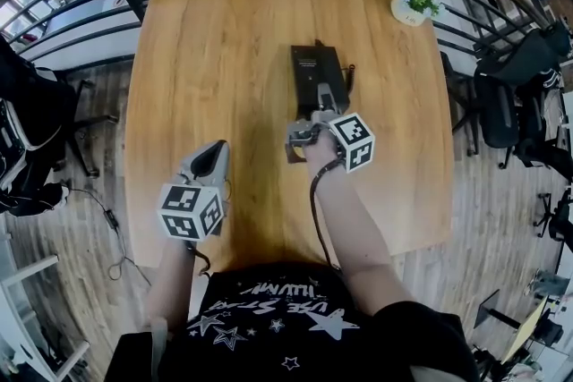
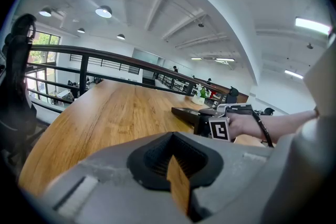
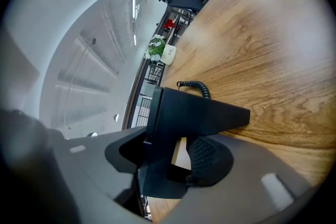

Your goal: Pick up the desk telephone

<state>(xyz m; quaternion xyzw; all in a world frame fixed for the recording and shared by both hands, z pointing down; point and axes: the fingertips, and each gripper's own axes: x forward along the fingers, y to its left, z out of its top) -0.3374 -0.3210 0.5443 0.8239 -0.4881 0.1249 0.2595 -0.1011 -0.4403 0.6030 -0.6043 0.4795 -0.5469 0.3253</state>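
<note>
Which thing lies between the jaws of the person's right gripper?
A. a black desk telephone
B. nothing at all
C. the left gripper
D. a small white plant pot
A: the right gripper view shows the near edge of the black desk telephone between the jaws of the right gripper, on the wooden table. The small white plant pot stands far off at the table's edge.

Bright, even indoor light — ceiling lamps [image 2: 103, 11] glow white in my left gripper view; the wooden table [image 1: 224, 58] shows a soft sheen and only faint shadows; every view bows at the edges; both gripper views have black corners and blur nearest the lens.
</note>
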